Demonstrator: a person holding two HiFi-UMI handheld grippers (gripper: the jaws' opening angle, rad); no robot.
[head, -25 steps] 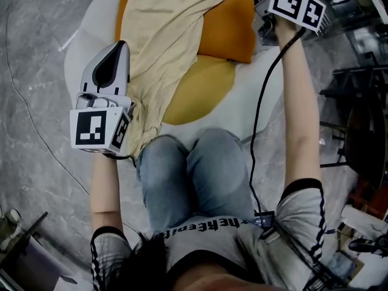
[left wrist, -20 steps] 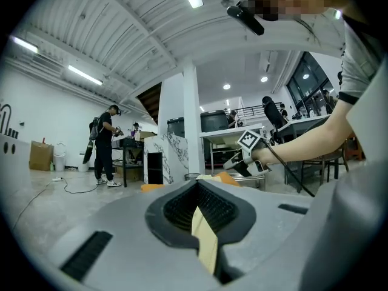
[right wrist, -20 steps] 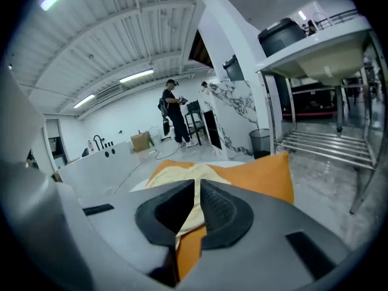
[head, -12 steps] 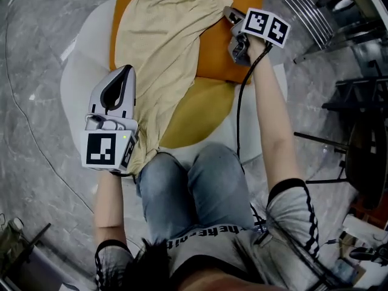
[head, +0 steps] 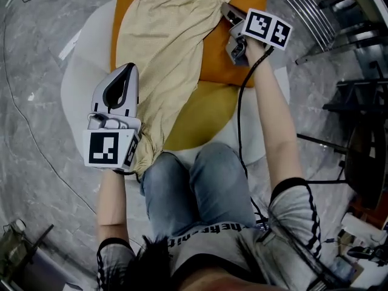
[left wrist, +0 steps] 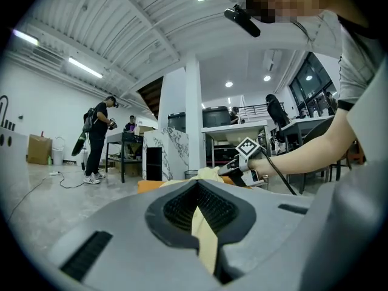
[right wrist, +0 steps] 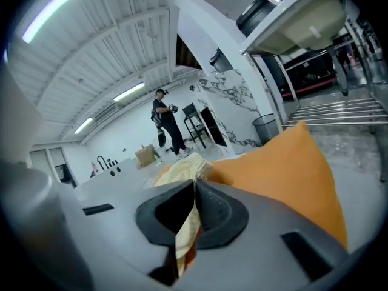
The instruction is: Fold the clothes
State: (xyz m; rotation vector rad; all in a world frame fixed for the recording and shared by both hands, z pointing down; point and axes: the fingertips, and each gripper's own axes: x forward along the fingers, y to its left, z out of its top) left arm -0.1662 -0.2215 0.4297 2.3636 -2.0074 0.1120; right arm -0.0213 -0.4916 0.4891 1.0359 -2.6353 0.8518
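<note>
A pale yellow garment (head: 163,47) lies lengthwise over an orange cloth (head: 227,56) on a white round table (head: 76,77). My left gripper (head: 126,71) is at the garment's near left edge, shut on a strip of the yellow fabric (left wrist: 203,235) that runs through its jaws. My right gripper (head: 226,11) is at the far right edge, where the garment meets the orange cloth. Its jaws have just been closing, and in the right gripper view (right wrist: 194,190) yellow fabric (right wrist: 187,235) is pinched between them, with a sliver of orange beside it.
A mustard-yellow round piece (head: 203,111) lies under the clothes near my knees (head: 194,174). A thin cable (head: 24,120) snakes over the grey floor at left. Metal racks (head: 309,17) stand at the upper right. People (left wrist: 97,138) stand far off in the room.
My right gripper came down from the upper right to the garment's far right edge and now has fabric in its jaws. My left gripper drifted slightly, still holding its edge.
</note>
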